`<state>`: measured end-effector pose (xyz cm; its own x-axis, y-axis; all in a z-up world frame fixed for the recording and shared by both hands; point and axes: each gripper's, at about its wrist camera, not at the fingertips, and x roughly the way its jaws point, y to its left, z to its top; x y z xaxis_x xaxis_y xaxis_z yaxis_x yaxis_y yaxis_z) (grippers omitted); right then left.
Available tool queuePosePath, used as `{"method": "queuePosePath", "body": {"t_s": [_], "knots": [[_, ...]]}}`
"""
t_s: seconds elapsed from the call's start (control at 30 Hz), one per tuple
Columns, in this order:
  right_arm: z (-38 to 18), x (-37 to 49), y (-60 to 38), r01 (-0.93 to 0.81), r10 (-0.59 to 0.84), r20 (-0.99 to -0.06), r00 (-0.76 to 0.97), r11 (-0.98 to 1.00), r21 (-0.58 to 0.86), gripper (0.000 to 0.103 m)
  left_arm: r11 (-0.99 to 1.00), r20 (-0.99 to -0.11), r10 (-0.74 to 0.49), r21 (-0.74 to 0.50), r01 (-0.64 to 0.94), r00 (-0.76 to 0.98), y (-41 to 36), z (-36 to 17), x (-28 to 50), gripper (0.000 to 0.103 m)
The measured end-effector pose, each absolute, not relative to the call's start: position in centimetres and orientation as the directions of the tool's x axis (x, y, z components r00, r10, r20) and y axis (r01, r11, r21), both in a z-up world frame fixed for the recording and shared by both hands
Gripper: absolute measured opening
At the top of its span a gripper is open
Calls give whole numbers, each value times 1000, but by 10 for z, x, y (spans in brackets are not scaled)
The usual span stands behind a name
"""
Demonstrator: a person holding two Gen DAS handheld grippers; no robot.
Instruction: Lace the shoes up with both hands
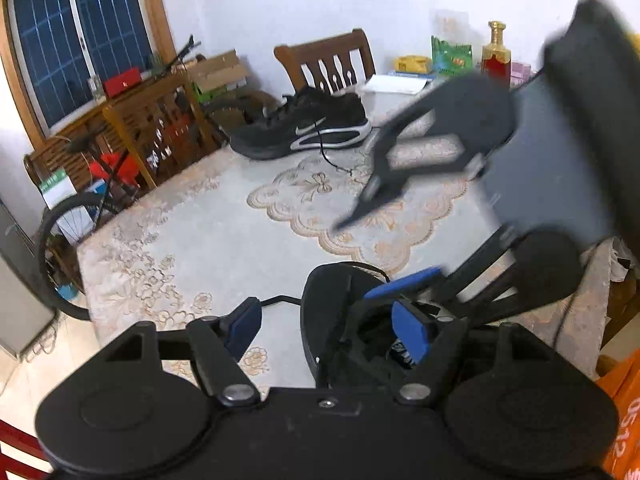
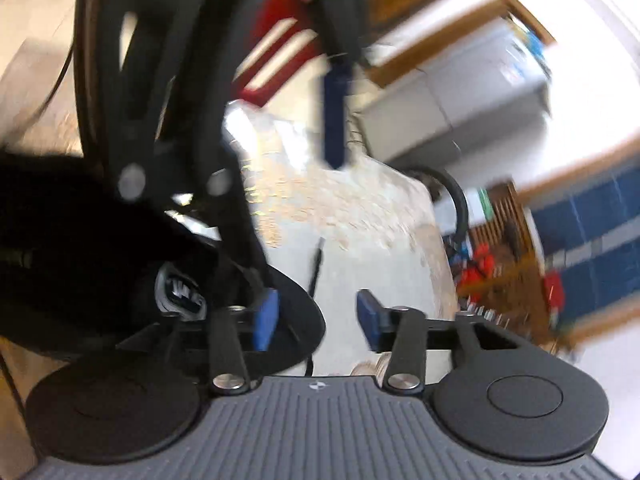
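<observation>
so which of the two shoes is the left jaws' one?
The near shoe, its black opening right between the left gripper's blue pads. The other shoe, with the white swoosh, lies far across the table by the chair.

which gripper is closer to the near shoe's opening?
Left. Left gripper has one pad inside the near shoe opening; right gripper hangs open just beside it, over the table.

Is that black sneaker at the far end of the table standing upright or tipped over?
Upright. In the left wrist view the black sneaker sits flat on its sole on the table, its side logo facing the camera, and a loose lace trails onto the cloth.
</observation>
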<state>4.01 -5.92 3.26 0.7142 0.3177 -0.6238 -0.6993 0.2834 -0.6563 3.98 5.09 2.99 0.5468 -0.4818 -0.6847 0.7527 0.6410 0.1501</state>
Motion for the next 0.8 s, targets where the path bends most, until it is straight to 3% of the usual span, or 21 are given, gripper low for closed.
{"method": "queuePosePath", "body": {"t_s": [0.1, 0.2, 0.23, 0.37, 0.5, 0.67, 0.7, 0.73, 0.8], "knots": [[51, 40, -96, -647, 312, -587, 747, 545, -533, 62, 659, -713, -465, 117, 743, 525, 44, 30, 48, 65], [56, 36, -142, -509, 278, -558, 782, 801, -314, 63, 666, -783, -410, 95, 740, 469, 23, 25, 68, 34], [52, 33, -152, -457, 271, -551, 789, 859, -232, 63, 663, -801, -390, 97, 742, 453, 16, 21, 73, 30], [23, 4, -179, -271, 265, -562, 784, 960, 75, 64, 658, -857, -317, 110, 745, 406, -8, 9, 88, 30], [-2, -6, -197, -160, 334, -570, 751, 929, 333, 64, 682, -882, -259, 121, 721, 393, -17, 1, 91, 31], [-4, -15, -189, -118, 343, -571, 746, 912, 394, 64, 738, -908, -227, 75, 671, 351, -20, 0, 98, 20], [-3, -16, -187, -114, 343, -569, 747, 910, 399, 64, 746, -909, -227, 69, 662, 351, -20, 0, 100, 14], [-3, -18, -184, -108, 341, -566, 751, 909, 403, 64, 757, -905, -230, 65, 650, 357, -19, 3, 101, 1], [-1, -30, -178, -88, 325, -556, 765, 908, 410, 64, 767, -894, -272, 22, 642, 356, -12, 11, 102, 1]]}}
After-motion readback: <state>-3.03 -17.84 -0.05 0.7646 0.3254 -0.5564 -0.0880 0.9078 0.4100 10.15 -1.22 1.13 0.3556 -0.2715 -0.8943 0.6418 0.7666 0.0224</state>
